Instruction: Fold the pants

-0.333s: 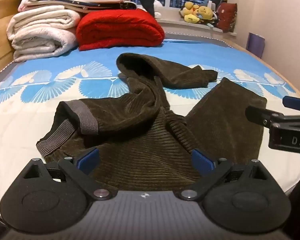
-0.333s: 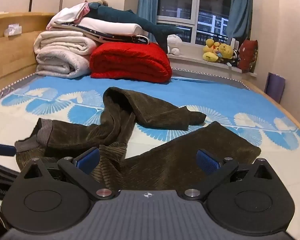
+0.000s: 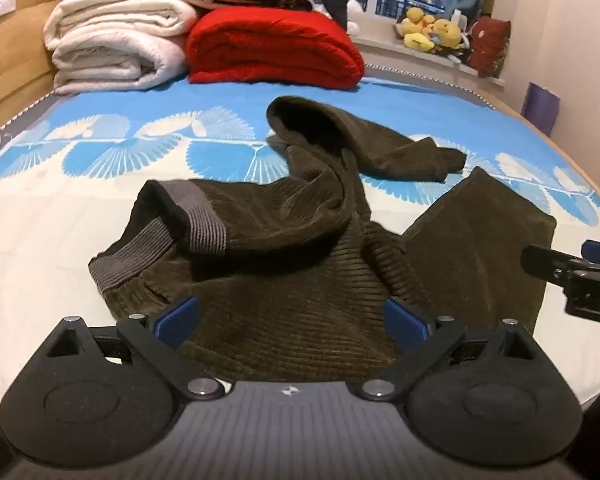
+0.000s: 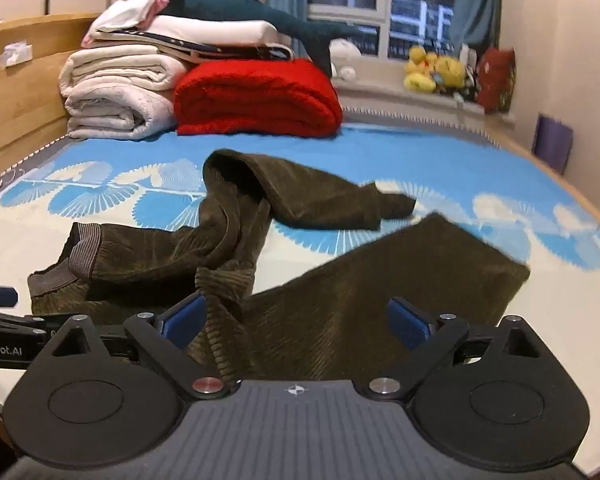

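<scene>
The bed point(image 3: 60, 240) carried everything in view, and the pants point(image 3: 284, 248) lay crumpled near its front edge. Left of the pants, a broad stretch of cream and blue patterned sheet lay bare out to the bed's wooden side rail point(image 3: 8, 60). Behind the pants, a stack of folded white blankets point(image 3: 112, 48) stood beside a folded red blanket point(image 3: 272, 48), with a strip of blue sheet between that pile and the pants. Right of the pants, the sheet ran bare to the bed's far edge.

The pants were dark olive corduroy. Their grey ribbed waistband point(image 3: 140, 256) was turned up and open at the left; one leg point(image 3: 364, 140) was twisted away from the waistband and doubled back on itself, while the other leg point(image 3: 484, 240) lay flat and spread to the right.

The left gripper point(image 3: 291, 318) hovered over the seat of the pants, its blue-padded fingers point(image 3: 178, 318) spread wide and holding nothing. The right gripper point(image 4: 296, 318) hovered over the flat leg, its fingers point(image 4: 408, 320) likewise wide apart and empty.
</scene>
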{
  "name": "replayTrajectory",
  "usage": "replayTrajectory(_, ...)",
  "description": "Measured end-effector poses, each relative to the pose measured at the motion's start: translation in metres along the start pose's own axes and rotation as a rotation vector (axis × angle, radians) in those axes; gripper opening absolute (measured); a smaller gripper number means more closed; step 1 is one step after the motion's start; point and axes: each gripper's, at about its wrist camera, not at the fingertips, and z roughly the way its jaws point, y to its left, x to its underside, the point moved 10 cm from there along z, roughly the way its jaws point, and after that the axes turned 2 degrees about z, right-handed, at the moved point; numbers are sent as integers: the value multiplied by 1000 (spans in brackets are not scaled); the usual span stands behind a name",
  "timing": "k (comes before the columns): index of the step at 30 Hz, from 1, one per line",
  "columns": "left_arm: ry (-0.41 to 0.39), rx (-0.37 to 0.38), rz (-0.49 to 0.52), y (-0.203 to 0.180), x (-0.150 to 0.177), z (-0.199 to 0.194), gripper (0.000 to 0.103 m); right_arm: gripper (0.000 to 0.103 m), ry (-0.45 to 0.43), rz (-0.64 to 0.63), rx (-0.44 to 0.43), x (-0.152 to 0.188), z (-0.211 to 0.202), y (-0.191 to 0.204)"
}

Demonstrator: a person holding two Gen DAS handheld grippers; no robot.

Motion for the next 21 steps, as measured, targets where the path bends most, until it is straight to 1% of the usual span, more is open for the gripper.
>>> replayTrajectory(2, 19, -5, -2, 0, 3, 3, 100, 95, 20, 18, -10, 5, 3, -3)
replayTrajectory(6, 36, -10, -16, 2, 4, 5, 100, 94, 38, -7, -4, 8, 7, 0)
replayTrajectory(13, 64, -21, -23, 4, 9, 12, 100, 94, 43, -46, -4, 8, 8, 6)
replayTrajectory(21, 74, -12, -24, 3, 10, 12, 100, 94, 49, -43, 5, 9, 9, 4)
